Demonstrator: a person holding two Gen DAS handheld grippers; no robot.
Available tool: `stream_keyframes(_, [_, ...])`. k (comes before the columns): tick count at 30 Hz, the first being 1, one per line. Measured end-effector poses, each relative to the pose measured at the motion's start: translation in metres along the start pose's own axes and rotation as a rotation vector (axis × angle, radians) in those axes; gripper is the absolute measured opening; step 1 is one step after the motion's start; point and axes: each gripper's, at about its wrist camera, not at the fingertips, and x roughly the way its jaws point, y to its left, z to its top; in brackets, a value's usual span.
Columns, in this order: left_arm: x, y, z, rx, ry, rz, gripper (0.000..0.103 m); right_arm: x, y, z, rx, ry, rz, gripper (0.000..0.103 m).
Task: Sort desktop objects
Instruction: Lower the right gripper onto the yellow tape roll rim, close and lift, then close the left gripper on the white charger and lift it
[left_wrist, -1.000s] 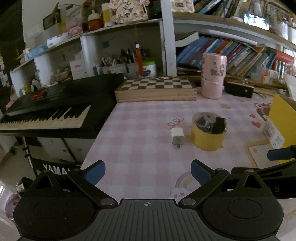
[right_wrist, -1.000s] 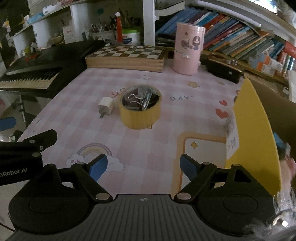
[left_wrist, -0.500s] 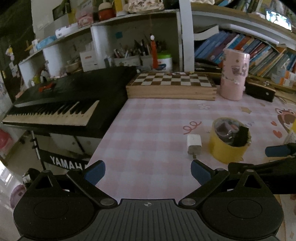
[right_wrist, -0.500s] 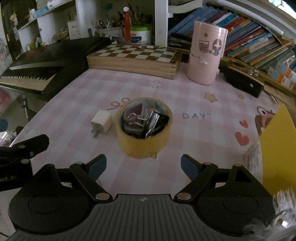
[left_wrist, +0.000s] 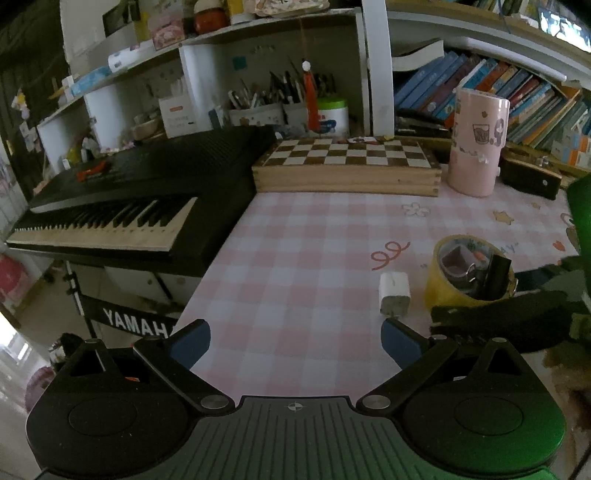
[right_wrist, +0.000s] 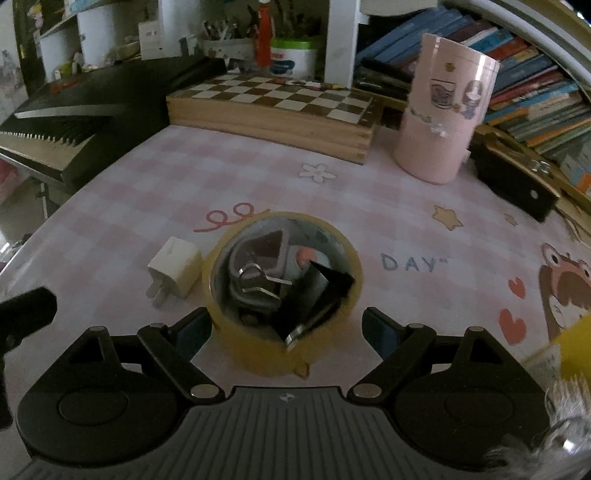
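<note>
tape roll (right_wrist: 282, 295), yellow, sits flat on the pink checked mat (right_wrist: 177, 184) with binder clips (right_wrist: 291, 291) piled in its core. white charger plug (right_wrist: 175, 267) lies just beside it. right gripper (right_wrist: 286, 332) jaws spread wide either side of the roll (pads not pressing). left gripper (left_wrist: 295, 341) also agape, nothing between, over bare mat near the plug.

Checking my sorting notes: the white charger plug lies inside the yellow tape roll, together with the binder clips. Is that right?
Not quite. The white charger plug lies on the pink tablecloth beside the yellow tape roll, on its left in the right wrist view, not inside it. The binder clips are indeed inside the roll. The left wrist view shows the same.
</note>
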Motion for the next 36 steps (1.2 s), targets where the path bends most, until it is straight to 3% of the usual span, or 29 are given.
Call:
stream_keyframes(13, [-0.002,-0.001,-0.002,0.002,-0.003,-0.003,0.1,0.009,-0.006,0.008,0.029,0.0,0.042,0.083])
stream_keyframes(18, [-0.002,-0.004,-0.003,0.002,-0.005,-0.019,0.1,-0.017,-0.013,0.007,0.061,-0.062,0.051,0.083])
stream_keyframes(24, [0.003,-0.013,-0.001,0.021,0.002,-0.048,0.1,-0.057,-0.024,0.004,0.075,-0.154,-0.003,0.083])
stream_keyframes(32, [0.021,-0.036,0.002,0.07,0.004,-0.127,0.1,-0.087,-0.044,-0.003,0.14,-0.203,-0.063,0.083])
stream_keyframes(36, [0.034,-0.042,0.008,0.043,0.02,-0.147,0.096,-0.095,-0.049,-0.005,0.145,-0.224,-0.072,0.083])
